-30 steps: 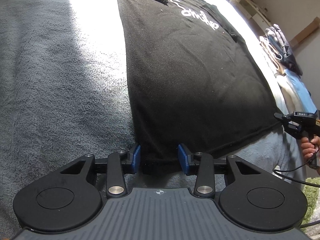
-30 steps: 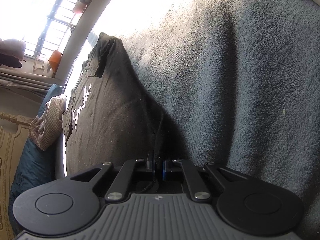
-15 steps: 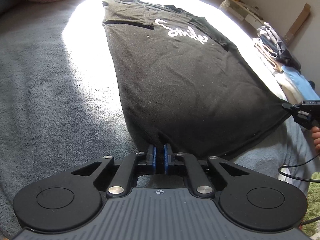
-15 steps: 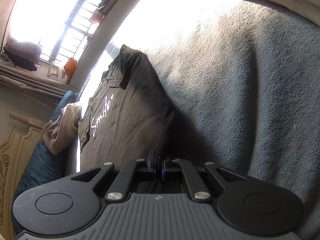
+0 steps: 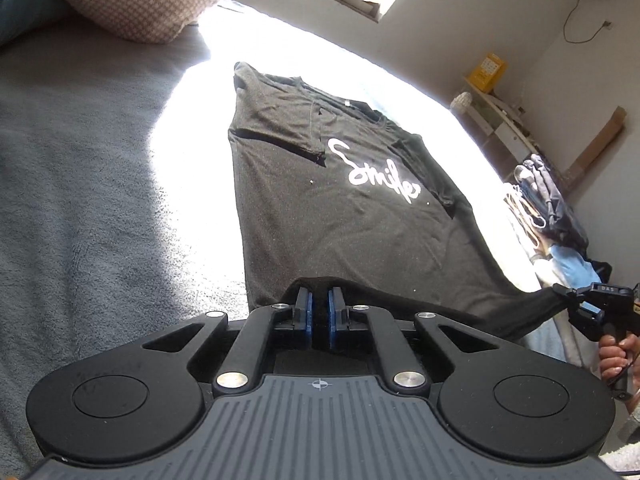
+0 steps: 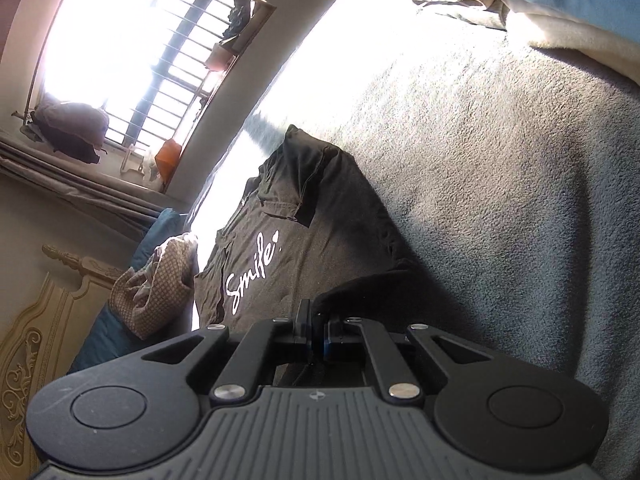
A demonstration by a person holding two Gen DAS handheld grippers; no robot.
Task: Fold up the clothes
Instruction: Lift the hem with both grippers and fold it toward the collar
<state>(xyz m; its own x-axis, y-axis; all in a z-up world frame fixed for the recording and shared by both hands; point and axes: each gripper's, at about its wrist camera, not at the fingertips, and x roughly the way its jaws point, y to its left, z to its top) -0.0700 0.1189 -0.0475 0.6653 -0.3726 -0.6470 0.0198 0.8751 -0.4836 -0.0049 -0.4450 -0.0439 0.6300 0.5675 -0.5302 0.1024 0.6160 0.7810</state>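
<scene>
On the grey blanket [image 5: 92, 208] our black T-shirt [image 5: 320, 208] lies flat, sleeves folded in. Within the last second we have raised its hem off the bed: left gripper [image 5: 319, 316] and right gripper [image 6: 316, 332] each pinch a bottom corner, so the lengthwise fold looks under way.

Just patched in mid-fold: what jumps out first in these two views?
A black T-shirt with white "Smile" script lies spread on the grey fleece blanket, crossed by a blown-out band of sunlight. The left gripper and right gripper each have their jaws shut on its lifted hem. A checked pillow sits beyond.
</scene>
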